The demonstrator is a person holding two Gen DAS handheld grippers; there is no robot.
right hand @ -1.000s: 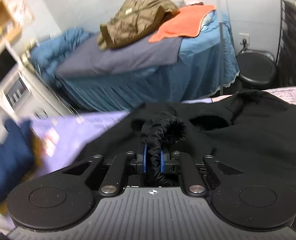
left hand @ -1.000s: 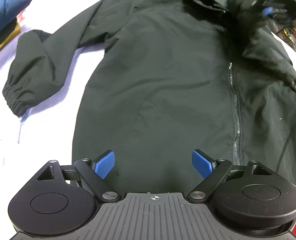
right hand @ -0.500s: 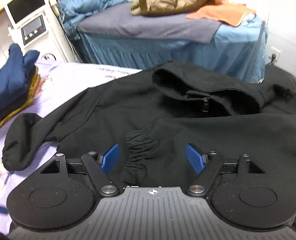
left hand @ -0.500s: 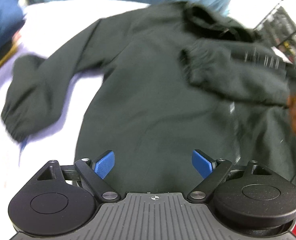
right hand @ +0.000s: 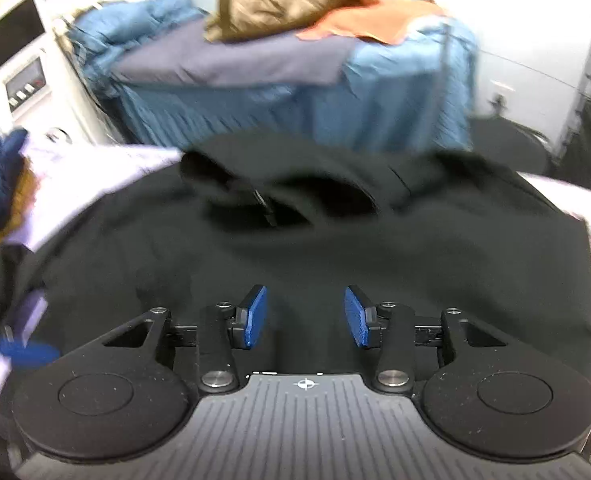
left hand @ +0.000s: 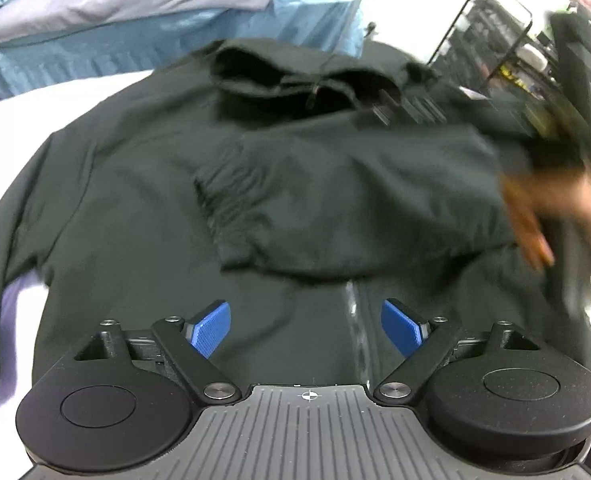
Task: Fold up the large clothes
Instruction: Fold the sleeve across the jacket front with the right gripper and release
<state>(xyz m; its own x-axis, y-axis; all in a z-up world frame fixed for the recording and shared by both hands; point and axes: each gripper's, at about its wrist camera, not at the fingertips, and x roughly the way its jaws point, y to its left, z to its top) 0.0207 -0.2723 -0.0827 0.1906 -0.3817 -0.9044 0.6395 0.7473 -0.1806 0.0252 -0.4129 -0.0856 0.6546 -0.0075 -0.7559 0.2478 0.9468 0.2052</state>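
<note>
OK, left gripper and right gripper both spread, empty, above black jacket; 1 sleeve apparently folded across chest.

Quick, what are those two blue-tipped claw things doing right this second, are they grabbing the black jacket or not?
Left gripper: open, holding nothing, above the black jacket.
Right gripper: open, holding nothing, above the same jacket.

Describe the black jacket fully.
The black jacket lies front up on a pale sheet, hood at the far end. The fabric looks thin and matte. One sleeve, with a gathered elastic cuff, is folded across the chest, above the silvery zipper. Neither open gripper holds it.
</note>
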